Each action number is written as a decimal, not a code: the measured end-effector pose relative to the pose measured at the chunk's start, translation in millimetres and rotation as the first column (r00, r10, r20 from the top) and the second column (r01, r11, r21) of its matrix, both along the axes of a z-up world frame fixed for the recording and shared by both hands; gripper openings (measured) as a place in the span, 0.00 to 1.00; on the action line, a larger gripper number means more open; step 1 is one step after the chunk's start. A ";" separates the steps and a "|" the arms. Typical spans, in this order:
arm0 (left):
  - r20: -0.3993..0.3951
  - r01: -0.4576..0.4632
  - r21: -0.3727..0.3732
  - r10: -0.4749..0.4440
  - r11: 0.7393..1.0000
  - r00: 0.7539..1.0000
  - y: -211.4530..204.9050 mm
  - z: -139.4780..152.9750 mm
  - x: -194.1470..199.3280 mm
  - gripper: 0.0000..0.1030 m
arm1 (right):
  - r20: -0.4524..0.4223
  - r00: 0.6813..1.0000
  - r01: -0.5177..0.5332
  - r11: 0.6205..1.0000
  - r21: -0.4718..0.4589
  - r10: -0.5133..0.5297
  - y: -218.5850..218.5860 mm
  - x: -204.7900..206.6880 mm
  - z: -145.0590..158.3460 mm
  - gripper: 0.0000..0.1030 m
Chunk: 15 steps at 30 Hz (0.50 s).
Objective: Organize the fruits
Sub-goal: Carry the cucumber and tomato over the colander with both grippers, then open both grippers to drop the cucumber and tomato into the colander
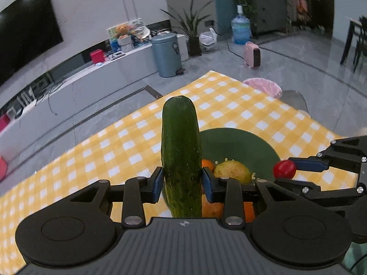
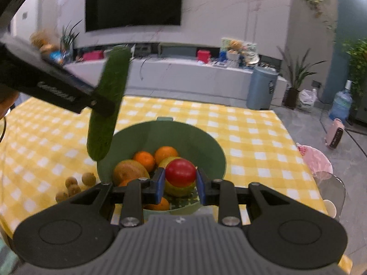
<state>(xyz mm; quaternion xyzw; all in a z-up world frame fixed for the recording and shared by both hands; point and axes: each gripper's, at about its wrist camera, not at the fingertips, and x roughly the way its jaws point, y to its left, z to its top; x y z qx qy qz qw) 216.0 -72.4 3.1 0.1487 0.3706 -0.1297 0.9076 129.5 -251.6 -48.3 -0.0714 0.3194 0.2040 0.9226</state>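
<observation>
there is one cucumber (image 1: 181, 155), one tomato (image 2: 180, 172), one green bowl (image 2: 183, 135) and four small brown fruits (image 2: 73, 186) in a bunch on the yellow checked cloth (image 2: 252, 137). in the bowl sit two oranges (image 2: 156, 157) at the back, plus a yellow-green fruit (image 2: 179, 189) and a brownish fruit (image 2: 129, 171); more orange shows lower down, partly hidden.

the left gripper (image 1: 182, 184) is clamped on the cucumber, which stands up straight between its blue pads (image 1: 157, 184). the right gripper (image 2: 180, 184) is squeezed on the tomato, which sits right between its pads and above the bowl.

only the right wrist view shows the small brown fruits, off to the left of its jaws, and the cucumber (image 2: 107, 103) from the side, tilted, up and left of its jaws. only the left wrist view shows the right gripper (image 1: 286, 170) from the side with the tomato (image 1: 284, 169) at its tip, to the right of the left jaws.

the cucumber is long, dark green and bumpy with a round top. the tomato is round, red and shiny.
</observation>
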 end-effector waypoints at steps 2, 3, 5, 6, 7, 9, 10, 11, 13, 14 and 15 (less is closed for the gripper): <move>-0.008 0.028 0.026 -0.028 0.999 1.000 -6.6 -4.4 7.7 0.38 | -0.037 0.999 -0.020 1.000 0.005 0.020 -0.7 6.4 -2.4 0.25; -0.011 0.044 0.043 -0.044 0.998 0.999 -10.0 -7.7 11.8 0.38 | -0.059 0.998 -0.030 1.000 0.002 0.030 -1.0 10.2 -4.8 0.25; -0.018 0.068 0.062 -0.067 0.996 0.998 -13.8 -15.0 18.4 0.38 | -0.086 0.995 -0.045 0.999 -0.012 0.043 -0.1 18.1 -7.6 0.25; -0.023 0.078 0.068 -0.077 0.995 0.997 -15.8 -18.6 21.7 0.38 | -0.094 0.994 -0.054 0.998 -0.022 0.052 0.0 20.4 -9.0 0.25; -0.029 0.090 0.074 -0.088 0.993 0.996 -17.8 -23.4 25.9 0.38 | -0.101 0.993 -0.063 0.998 -0.031 0.059 -0.2 22.1 -9.7 0.25; -0.045 0.115 0.085 -0.111 0.990 0.993 -20.8 -32.7 33.2 0.37 | -0.116 0.990 -0.081 0.996 -0.042 0.075 -0.4 26.8 -11.1 0.25; -0.054 0.127 0.091 -0.123 0.988 0.991 -22.4 -36.1 35.4 0.36 | -0.124 0.989 -0.088 0.995 -0.045 0.081 0.3 29.5 -11.0 0.25; -0.065 0.146 0.097 -0.141 0.984 0.988 -23.5 -40.8 38.6 0.30 | -0.133 0.987 -0.095 0.994 -0.047 0.088 -0.3 31.8 -11.4 0.25; -0.091 0.170 0.115 -0.160 0.979 0.983 -25.8 -47.6 44.9 0.03 | -0.152 0.984 -0.107 0.993 -0.055 0.097 0.2 37.4 -12.7 0.25; -0.100 0.175 0.122 -0.163 0.977 0.982 -26.3 -49.9 47.4 0.02 | -0.162 0.982 -0.110 0.992 -0.060 0.099 0.5 40.2 -13.8 0.25; -0.102 0.176 0.126 -0.164 0.976 0.981 -25.4 -51.2 49.1 0.02 | -0.170 0.980 -0.113 0.991 -0.066 0.101 0.9 42.8 -14.9 0.25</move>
